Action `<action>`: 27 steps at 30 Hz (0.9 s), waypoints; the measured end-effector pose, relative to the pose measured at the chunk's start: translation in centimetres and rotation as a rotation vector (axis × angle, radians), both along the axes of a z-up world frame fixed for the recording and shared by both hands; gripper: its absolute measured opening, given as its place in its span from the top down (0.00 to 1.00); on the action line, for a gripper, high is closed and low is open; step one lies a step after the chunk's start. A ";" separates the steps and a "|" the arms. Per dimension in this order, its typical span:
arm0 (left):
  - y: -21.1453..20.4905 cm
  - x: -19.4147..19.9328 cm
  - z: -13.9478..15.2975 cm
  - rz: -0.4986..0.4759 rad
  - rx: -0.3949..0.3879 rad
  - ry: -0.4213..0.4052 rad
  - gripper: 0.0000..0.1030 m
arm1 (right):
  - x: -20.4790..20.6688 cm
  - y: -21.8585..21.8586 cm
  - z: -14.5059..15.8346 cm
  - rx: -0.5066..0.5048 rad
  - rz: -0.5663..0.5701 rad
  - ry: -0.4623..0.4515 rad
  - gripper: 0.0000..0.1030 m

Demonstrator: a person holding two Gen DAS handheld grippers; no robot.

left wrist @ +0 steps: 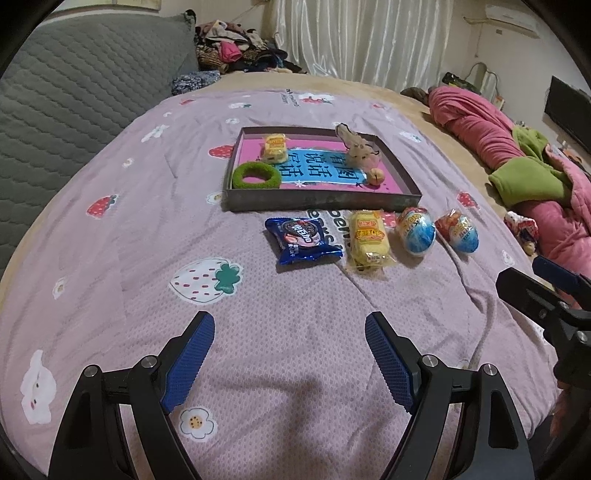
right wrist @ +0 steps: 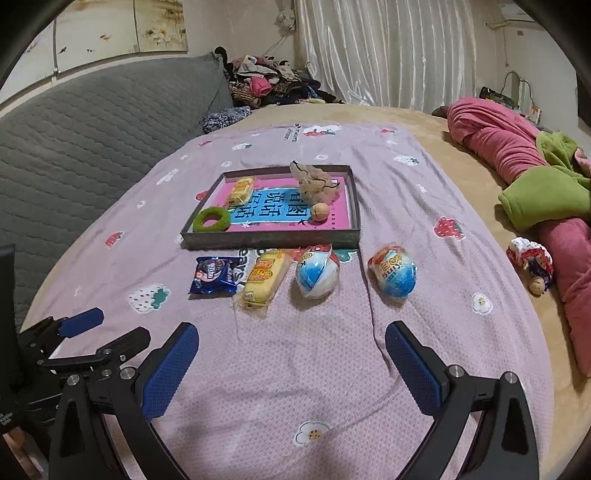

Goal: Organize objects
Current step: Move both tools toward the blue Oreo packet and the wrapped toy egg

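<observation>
Bare bedspread [left wrist: 295,350] before snack row [left wrist: 369,240]

1. Setting — a home bedroom.
2. Bed [right wrist: 424,122] spread with a pink strawberry-print sheet [left wrist: 110,229]; grey quilted headboard [left wrist: 81,74] along one side.
3. Heap of clothes [right wrist: 266,81] in the corner; white curtains [right wrist: 388,51] behind.
4. Pink and green bedding [right wrist: 524,173] bundled at the edge — wall air conditioner [left wrist: 511,18] above.
</observation>
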State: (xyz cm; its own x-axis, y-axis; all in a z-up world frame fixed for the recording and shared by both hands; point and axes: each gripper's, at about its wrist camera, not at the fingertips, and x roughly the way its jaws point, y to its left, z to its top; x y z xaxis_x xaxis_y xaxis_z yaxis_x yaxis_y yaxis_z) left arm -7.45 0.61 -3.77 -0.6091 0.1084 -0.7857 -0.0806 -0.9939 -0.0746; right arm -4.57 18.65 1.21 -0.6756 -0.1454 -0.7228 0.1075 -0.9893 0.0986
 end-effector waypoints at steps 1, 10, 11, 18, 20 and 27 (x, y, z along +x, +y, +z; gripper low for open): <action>0.0 -0.2 -0.1 0.003 0.000 -0.003 0.18 | -0.1 0.1 -0.2 0.000 -0.002 -0.002 0.01; 0.7 -2.5 -0.6 0.009 0.003 -0.019 0.18 | -2.2 0.7 -1.4 -0.002 -0.021 -0.023 0.01; 0.8 -2.7 -0.7 0.008 0.003 -0.020 0.18 | -2.4 0.7 -1.5 -0.003 -0.022 -0.024 0.01; 1.7 -5.1 -1.3 0.008 -0.011 -0.036 0.18 | -4.4 1.4 -2.4 -0.005 -0.034 -0.032 0.01; 2.0 -5.8 -1.5 0.007 -0.009 -0.040 0.18 | -4.9 1.4 -2.6 -0.003 -0.030 -0.037 0.01; 2.6 -7.6 -2.3 0.009 -0.016 -0.056 0.18 | -6.3 1.5 -3.5 0.001 -0.028 -0.042 0.01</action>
State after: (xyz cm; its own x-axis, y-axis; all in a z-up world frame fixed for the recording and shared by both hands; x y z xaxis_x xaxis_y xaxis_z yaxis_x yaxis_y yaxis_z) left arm -15.10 3.17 -6.02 -0.5652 0.0904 -0.8200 -0.0675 -0.9957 -0.0633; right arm -10.85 20.17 -2.32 -0.6484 -0.1263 -0.7508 0.0752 -0.9920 0.1019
